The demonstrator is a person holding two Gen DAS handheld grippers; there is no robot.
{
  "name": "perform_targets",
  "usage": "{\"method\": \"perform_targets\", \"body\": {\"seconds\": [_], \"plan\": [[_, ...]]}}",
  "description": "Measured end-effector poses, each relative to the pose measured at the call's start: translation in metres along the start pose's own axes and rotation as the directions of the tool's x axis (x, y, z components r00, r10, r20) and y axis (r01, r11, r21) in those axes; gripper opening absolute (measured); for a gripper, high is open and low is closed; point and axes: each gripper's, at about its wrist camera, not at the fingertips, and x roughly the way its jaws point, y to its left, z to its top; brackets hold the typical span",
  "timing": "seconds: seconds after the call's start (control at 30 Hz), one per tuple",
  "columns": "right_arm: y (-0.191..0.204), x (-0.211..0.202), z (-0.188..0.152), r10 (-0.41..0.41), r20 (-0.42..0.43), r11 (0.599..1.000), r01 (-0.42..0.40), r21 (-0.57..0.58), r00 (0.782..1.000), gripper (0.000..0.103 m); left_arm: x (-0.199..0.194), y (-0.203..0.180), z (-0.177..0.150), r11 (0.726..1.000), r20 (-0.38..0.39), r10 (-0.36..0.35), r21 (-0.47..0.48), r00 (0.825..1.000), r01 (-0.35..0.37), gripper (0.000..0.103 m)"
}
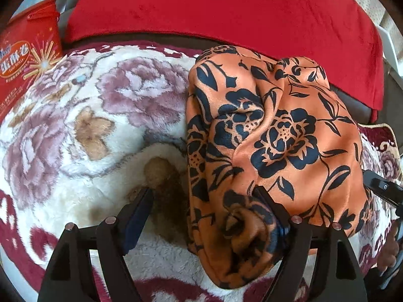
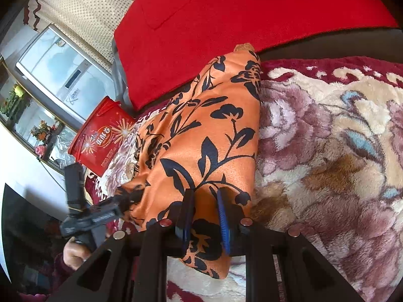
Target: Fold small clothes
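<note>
Orange flowered garment point(image 1: 274, 136) lies bunched on a plush floral blanket point(image 1: 83, 136).

The blanket is cream with mauve roses and dark red border; behind it a red cover point(image 1: 226, 7), at the side a red snack box point(image 1: 27, 58), further a white appliance point(image 2: 63, 70). Left gripper point(image 1: 204, 198) stands wide apart over the cloth's edge; right gripper point(image 2: 205, 193) is pinched on a fold of the garment.

The left gripper point(image 1: 204, 196) points steeply down, jaws spread wide; the right gripper point(image 2: 205, 196) tilts gently down, jaws narrowed onto a cloth fold point(image 2: 204, 206)
</note>
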Motion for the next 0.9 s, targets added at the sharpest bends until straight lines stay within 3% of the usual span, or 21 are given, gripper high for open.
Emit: {"method": "perform_targets", "body": {"seconds": [0.13, 0.27, 0.37, 0.4, 0.47, 0.57, 0.7, 0.77, 0.8, 0.83, 0.9], "plan": [[-0.001, -0.002, 0.001, 0.011, 0.001, 1.000, -0.011, 0.006, 1.000, 0.023, -0.022, 0.009, 0.006, 1.000, 0.045, -0.008, -0.028, 0.999, 0.009, 0.083], [0.003, -0.006, 0.004, 0.000, 0.001, 1.000, 0.000, -0.015, 1.000, 0.022, -0.048, 0.014, 0.010, 1.000, 0.121, -0.002, 0.028, 0.993, -0.002, 0.082], [0.011, -0.008, 0.004, -0.025, 0.006, 0.998, 0.026, -0.057, 1.000, 0.022, -0.047, 0.017, 0.008, 0.997, 0.096, -0.075, 0.038, 0.993, 0.072, 0.079], [0.011, -0.007, 0.004, -0.031, 0.006, 0.998, 0.032, -0.062, 0.999, 0.023, -0.039, 0.014, 0.007, 0.996, 0.071, -0.056, 0.067, 0.996, 0.051, 0.074], [0.009, -0.006, 0.003, -0.024, 0.005, 0.998, 0.024, -0.053, 1.000, 0.023, -0.023, 0.011, 0.002, 0.995, 0.027, 0.014, 0.101, 1.000, -0.017, 0.073], [0.005, -0.008, 0.006, 0.011, -0.001, 1.000, -0.011, -0.016, 1.000, 0.023, -0.019, 0.025, 0.007, 0.997, 0.002, -0.072, 0.005, 0.997, 0.072, 0.073], [0.002, -0.021, 0.013, 0.064, 0.031, 0.998, -0.065, 0.013, 0.997, 0.026, -0.035, 0.040, 0.020, 0.984, 0.107, -0.154, -0.073, 0.982, 0.162, 0.076], [-0.003, -0.027, 0.017, 0.088, 0.067, 0.995, -0.091, 0.046, 0.994, 0.049, -0.032, 0.045, 0.027, 0.975, 0.116, -0.185, -0.103, 0.976, 0.197, 0.082], [-0.008, -0.030, 0.018, 0.097, 0.086, 0.992, -0.103, 0.078, 0.992, 0.086, -0.027, 0.048, 0.029, 0.966, 0.105, -0.207, -0.132, 0.973, 0.220, 0.082], [-0.013, -0.032, 0.018, 0.107, 0.112, 0.988, -0.119, 0.103, 0.988, 0.095, -0.022, 0.050, 0.031, 0.956, 0.093, -0.235, -0.156, 0.967, 0.247, 0.082], [-0.022, -0.033, 0.020, 0.127, 0.132, 0.979, -0.146, 0.142, 0.983, 0.095, -0.006, 0.056, 0.033, 0.926, 0.061, -0.299, -0.223, 0.952, 0.305, 0.082]]}}
